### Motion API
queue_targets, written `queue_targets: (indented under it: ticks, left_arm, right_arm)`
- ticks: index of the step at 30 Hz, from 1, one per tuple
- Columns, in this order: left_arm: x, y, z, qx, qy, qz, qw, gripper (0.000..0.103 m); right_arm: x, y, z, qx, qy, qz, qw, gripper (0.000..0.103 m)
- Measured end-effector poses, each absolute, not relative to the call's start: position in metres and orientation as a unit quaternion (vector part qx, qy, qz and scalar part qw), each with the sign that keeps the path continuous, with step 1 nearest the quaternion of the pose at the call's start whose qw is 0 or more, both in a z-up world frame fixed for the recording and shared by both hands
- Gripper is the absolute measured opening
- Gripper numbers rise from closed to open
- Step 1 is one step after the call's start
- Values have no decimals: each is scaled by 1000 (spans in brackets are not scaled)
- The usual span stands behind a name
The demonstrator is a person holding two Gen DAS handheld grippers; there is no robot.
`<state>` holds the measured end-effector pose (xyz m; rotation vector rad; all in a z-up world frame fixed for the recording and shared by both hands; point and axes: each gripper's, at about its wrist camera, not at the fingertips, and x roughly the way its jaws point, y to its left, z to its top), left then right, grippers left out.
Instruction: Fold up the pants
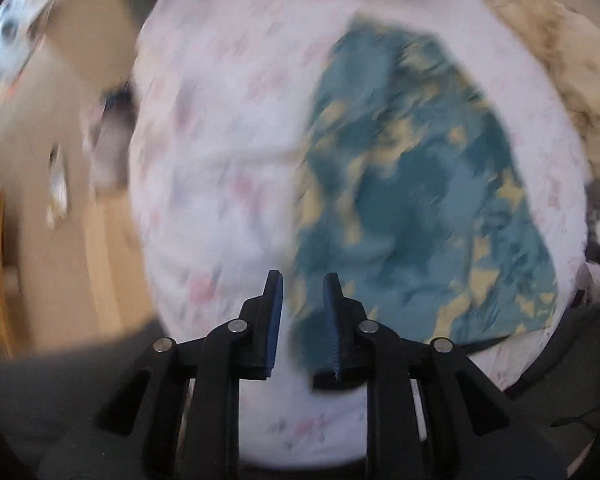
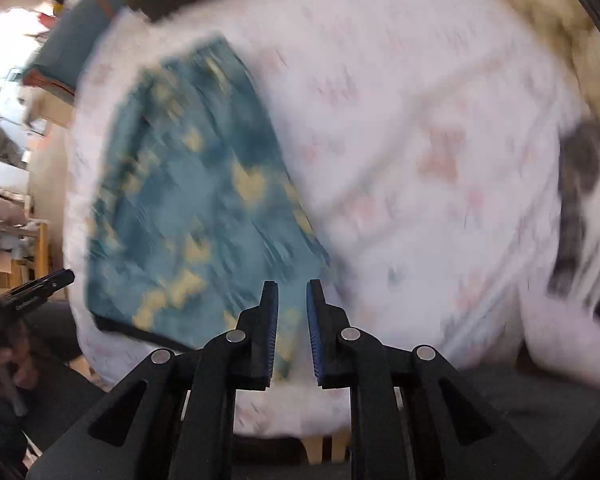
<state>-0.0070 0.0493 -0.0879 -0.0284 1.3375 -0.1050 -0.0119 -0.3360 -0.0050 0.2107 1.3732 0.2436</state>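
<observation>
Teal cloth blotched with pale yellow, the pants (image 1: 416,208), lies flat as a roughly rectangular folded bundle on a white bedsheet (image 1: 228,152) printed with faint pink motifs. Both views are smeared by motion blur, so seams and edges of the garment cannot be made out.

Taking the pants as the landmark: in the left wrist view, the left gripper (image 1: 302,280) hangs over the bundle's near left edge with a clear gap between its 2 blue-padded fingers (image 1: 275,308) and nothing held in them. In the right wrist view, the right gripper (image 2: 292,286) sits over the pants' (image 2: 188,200) near right corner, its 2 fingers likewise parted with only cloth seen through the gap; whether either tool touches the fabric cannot be told.

Beyond the pants on their far right side, in the left view, a cream fluffy blanket (image 1: 552,64) is heaped on the sheet. To the right of the pants, well apart across the sheet (image 2: 420,140), the right view shows a blurred grey and white shape (image 2: 588,200) at the bed's edge. Left of the pants in that view, the left gripper's black body (image 2: 32,292) shows low at the frame edge, held in a hand (image 2: 4,360).
</observation>
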Motion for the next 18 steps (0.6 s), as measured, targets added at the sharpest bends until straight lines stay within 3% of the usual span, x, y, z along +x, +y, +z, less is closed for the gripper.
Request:
queue_targets:
  ticks: [2,4,9,11,14,17,18]
  left_arm:
    - [0,31,-92,3,613,-69,787,16]
    - [5,16,-112,3,629,-72,774,6]
    - [-5,2,-174,40,699,-70,711,5]
    - [-15,-3,-169,63,699,-86,707,5]
    - [-15,8,-155,19,714,-92,694,6]
    - [6,22,-124,16,684,-78,725,18]
    - [18,28,-114,15,672,-66,737,34]
  right_arm:
    - [1,-320,-14,82,634,130,758,17]
    - [8,-304,-45,61,657,126,740,17]
    - [-3,-295,-122,-1,743,87,664,14]
    - [-12,-301,-127,-7,752,86,653,13]
    - [-17,-310,-110,8,756,89,648,15]
    - [-6,-321,-78,56,722,128,678,18]
    - [4,-326,-65,78,705,141,691,20]
